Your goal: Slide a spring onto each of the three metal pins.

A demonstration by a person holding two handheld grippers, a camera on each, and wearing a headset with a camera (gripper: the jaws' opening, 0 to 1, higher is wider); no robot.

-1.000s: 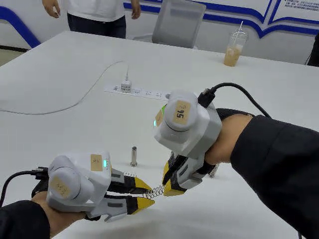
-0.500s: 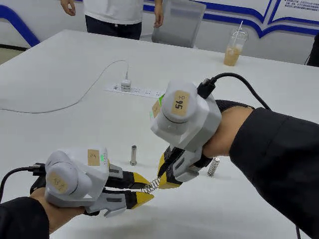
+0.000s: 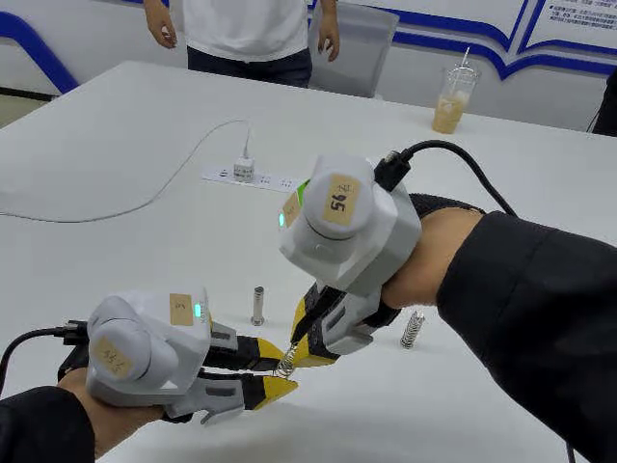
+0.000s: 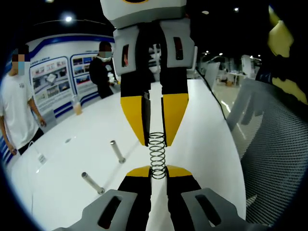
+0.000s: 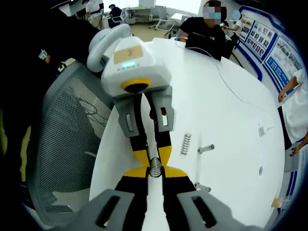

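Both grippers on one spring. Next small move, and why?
Probably open the left gripper, I'd guess, leaving the spring in the right gripper. Both are shut on it, one at each end, so neither end is free to go over the bare pin standing beside them.

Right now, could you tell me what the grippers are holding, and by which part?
One spring, shared: the left gripper pinches one end and the right gripper pinches the opposite end.
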